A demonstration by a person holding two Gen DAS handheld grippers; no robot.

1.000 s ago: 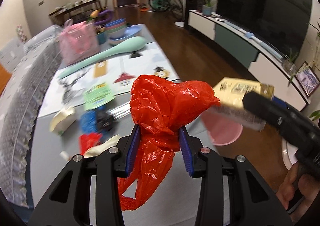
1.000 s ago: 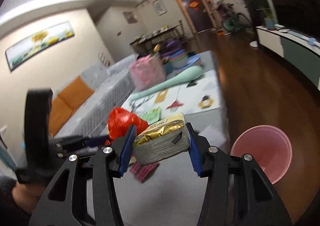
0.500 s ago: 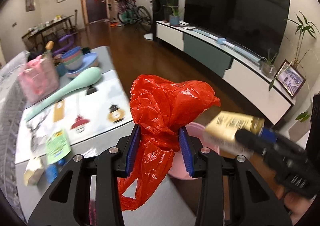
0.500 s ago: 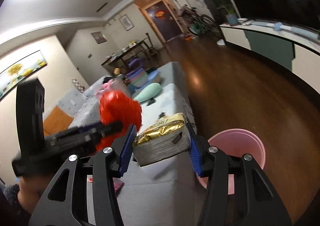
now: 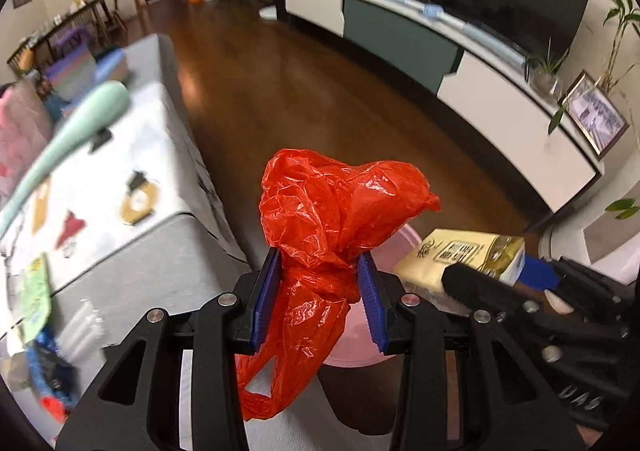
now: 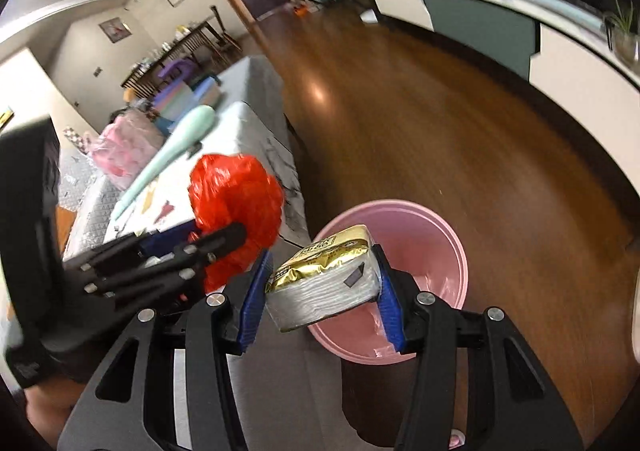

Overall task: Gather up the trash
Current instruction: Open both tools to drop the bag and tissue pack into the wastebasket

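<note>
My left gripper [image 5: 319, 291] is shut on a crumpled red plastic bag [image 5: 336, 211], held over the table's edge above a pink bin [image 5: 360, 347] on the floor. My right gripper [image 6: 322, 283] is shut on a gold-and-white tissue pack [image 6: 324, 279] and holds it above the pink bin [image 6: 436, 235]. In the left wrist view the tissue pack [image 5: 460, 251] and the right gripper [image 5: 520, 291] show at lower right. In the right wrist view the red bag [image 6: 236, 195] and the left gripper [image 6: 160, 263] show at left.
A grey-covered table [image 5: 132, 251] stretches left with a mint-green spoon-shaped object [image 5: 72, 127], a pink bag [image 5: 20, 131], stacked bowls and small trash items [image 5: 44, 375]. A TV cabinet [image 5: 500, 91] runs along the right wall across a wooden floor [image 5: 320, 91].
Both grippers swung right, away from over the table toward the floor side. The pink bin is now right under the red bag and the tissue pack. Both grips held.
</note>
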